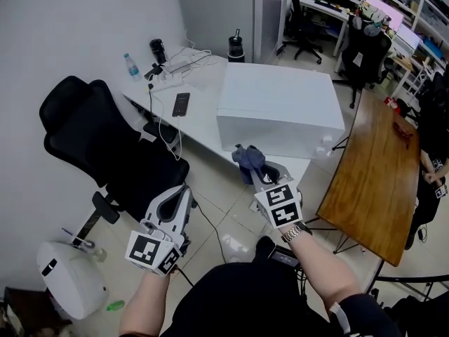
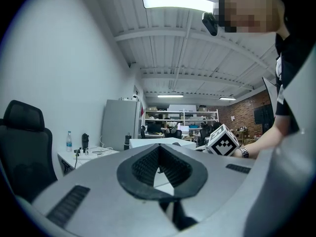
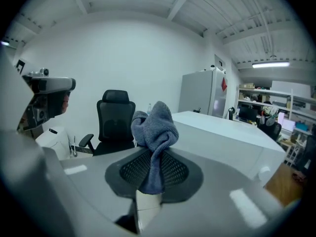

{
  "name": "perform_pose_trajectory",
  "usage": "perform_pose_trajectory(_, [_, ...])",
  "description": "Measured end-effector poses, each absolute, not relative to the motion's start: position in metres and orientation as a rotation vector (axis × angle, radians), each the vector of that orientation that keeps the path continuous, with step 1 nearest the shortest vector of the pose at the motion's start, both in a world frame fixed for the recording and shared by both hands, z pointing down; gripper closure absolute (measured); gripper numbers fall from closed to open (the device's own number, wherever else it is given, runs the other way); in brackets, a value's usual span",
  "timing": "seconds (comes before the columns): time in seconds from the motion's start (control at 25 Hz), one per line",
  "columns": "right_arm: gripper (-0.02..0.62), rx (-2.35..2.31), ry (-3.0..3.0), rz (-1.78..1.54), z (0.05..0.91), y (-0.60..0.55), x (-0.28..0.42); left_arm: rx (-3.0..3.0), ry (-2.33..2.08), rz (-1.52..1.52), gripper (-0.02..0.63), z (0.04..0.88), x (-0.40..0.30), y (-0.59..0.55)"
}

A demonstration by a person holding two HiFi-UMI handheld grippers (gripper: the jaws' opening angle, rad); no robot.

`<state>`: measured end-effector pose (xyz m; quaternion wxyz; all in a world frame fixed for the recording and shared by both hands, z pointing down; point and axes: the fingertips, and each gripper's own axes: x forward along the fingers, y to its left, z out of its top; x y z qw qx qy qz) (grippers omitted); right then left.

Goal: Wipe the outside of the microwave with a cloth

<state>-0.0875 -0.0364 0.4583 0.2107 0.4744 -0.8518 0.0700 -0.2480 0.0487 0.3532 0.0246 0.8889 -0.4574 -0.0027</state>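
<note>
Cloth: a crumpled blue-grey terry cloth (image 3: 154, 130), pinched at its lower end in the right gripper (image 1: 254, 173), with the bunched top standing free above the jaws.
Cloth's place: just in front of the white box-shaped microwave (image 1: 280, 107), low by its near left corner. No view shows it touching.
Microwave: stands on the right end of a white desk (image 1: 203, 114), door side not visible.
Desk, left of the microwave: a black phone (image 1: 181, 104) lying flat, a white power strip with cables (image 1: 172, 70), a clear water bottle (image 1: 132, 67) and a black tumbler (image 1: 236, 48) behind the microwave.
Room round the microwave: pale tiled floor (image 1: 224, 220). A black mesh office chair (image 1: 105, 139) is to its left, a brown wooden table (image 1: 372, 181) to its right, and a tall grey cabinet (image 1: 263, 9) behind it.
Right hand: forearm stretched towards the microwave, gripper tipped a little downward, jaws clamped on the cloth.
Left gripper (image 1: 185, 194): held about level, left of the microwave and nearer the chair, well short of the desk. Its jaws are together with nothing between them.
Left gripper view only: ribbed ceiling with strip lights, far shelving, a brick wall, and the right gripper's marker cube (image 2: 223, 141).
Right gripper view only: the cloth's folds up close, with the microwave's plain white side beyond it.
Head view only: both grippers, the desk and the wooden table together.
</note>
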Motion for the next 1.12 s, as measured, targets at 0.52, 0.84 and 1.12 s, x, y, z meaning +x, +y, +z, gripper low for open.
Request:
perform_pose_trajectory(0.52, [0.54, 1.247, -2.394, 0.238, 0.478, -0.083, -0.143, 2.663, -1.531, 0.011, 0.601, 0.359, -0.292, 0.049])
perform_pose_trajectory(0.84, [0.54, 1.239, -2.378, 0.285, 0.501, -0.116, -0.157, 2.619, -1.579, 0.041, 0.601, 0.364, -0.307, 0.036])
perform_pose_trajectory(1.12, [0.54, 1.235, -2.349, 0.346, 0.523, -0.152, -0.16, 2.593, -1.597, 0.068, 0.601, 0.368, -0.311, 0.011])
